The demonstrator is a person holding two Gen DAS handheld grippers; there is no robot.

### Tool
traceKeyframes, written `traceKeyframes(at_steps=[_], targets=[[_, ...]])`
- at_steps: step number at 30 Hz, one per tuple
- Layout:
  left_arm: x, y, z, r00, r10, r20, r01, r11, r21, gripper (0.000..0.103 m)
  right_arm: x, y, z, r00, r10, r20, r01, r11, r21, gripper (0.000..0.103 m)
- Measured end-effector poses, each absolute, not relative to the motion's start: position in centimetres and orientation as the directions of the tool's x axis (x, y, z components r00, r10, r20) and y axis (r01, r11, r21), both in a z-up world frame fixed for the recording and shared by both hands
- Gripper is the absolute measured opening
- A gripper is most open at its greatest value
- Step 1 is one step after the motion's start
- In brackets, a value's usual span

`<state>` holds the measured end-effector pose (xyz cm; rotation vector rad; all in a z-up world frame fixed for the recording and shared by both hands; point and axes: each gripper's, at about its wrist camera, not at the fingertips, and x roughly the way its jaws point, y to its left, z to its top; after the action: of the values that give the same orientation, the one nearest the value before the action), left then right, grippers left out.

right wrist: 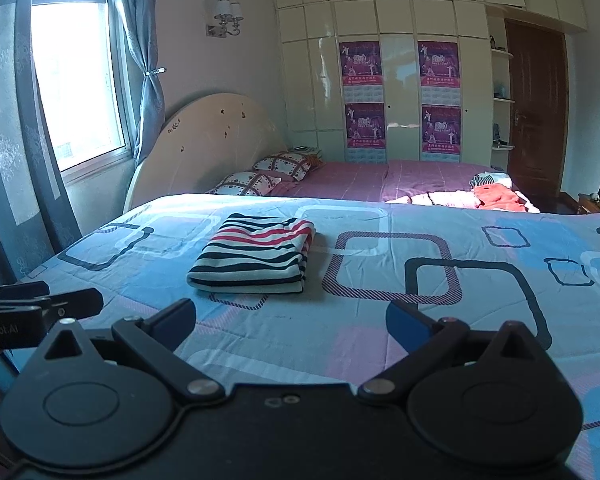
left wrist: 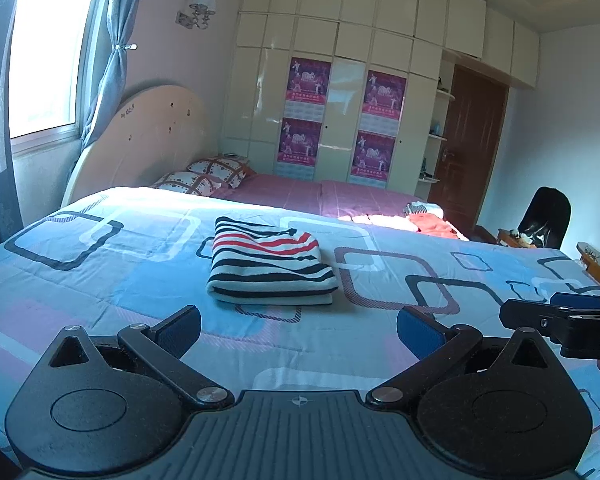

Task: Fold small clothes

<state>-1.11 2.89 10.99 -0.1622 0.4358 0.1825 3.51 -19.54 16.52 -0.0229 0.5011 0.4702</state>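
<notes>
Holding both claws released above the bed [left wrist: 100, 280]: left claw [left wrist: 298, 334], right claw [right wrist: 290, 326]. Striped garment [left wrist: 268, 264] lies folded just ahead, untouched. I judge this fold finished; next, fetching the orange clothes [right wrist: 498, 196] far across.

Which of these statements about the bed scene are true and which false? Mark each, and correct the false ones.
1. The striped garment lies folded on the blue patterned quilt. True.
2. The left gripper is shut on the garment. False: it is open, empty and short of the garment.
3. The right gripper is open. True.
4. The orange cloth lies on top of the striped garment. False: it lies apart, at the far edge of the bed.
</notes>
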Motion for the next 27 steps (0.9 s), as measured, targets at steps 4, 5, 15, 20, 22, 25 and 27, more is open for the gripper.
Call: traceKeyframes(at_steps=[4,5,15,20,22,25,27], targets=[[-0.96,2.84,11.04,0.892,0.137,-0.432,-0.205,0.972,-0.116,0.103,3.61,-19.45,16.57,0.776,0.424,-0.467,-0.435,0.896,0.092,0.101],[-0.90,2.84,11.08,0.892,0.136,-0.432,-0.204,0.972,-0.116,0.103,3.65,-19.39,16.57,0.776,0.424,-0.467,-0.434,0.896,0.092,0.101],[-0.96,3.18,11.07,0.891,0.134,-0.434,-0.209,0.969,-0.129,0.103,3.61,-19.01,16.59,0.779,0.424,-0.462,-0.438,0.895,0.082,0.101],[-1.10,3.41,11.07,0.891,0.135,-0.433,-0.211,0.968,-0.133,0.103,3.59,-18.92,16.62,0.780,0.423,-0.461,-0.439,0.895,0.080,0.101],[-1.09,3.40,11.08,0.891,0.135,-0.433,-0.211,0.969,-0.132,0.103,3.57,-18.85,16.62,0.780,0.425,-0.460,-0.441,0.894,0.078,0.102],[-1.12,3.46,11.08,0.891,0.137,-0.432,-0.212,0.968,-0.131,0.103,3.62,-18.78,16.59,0.779,0.426,-0.460,-0.443,0.893,0.078,0.102],[-1.12,3.50,11.12,0.891,0.138,-0.433,-0.213,0.968,-0.130,0.103,3.67,-18.69,16.56,0.777,0.427,-0.462,-0.445,0.892,0.076,0.102]])
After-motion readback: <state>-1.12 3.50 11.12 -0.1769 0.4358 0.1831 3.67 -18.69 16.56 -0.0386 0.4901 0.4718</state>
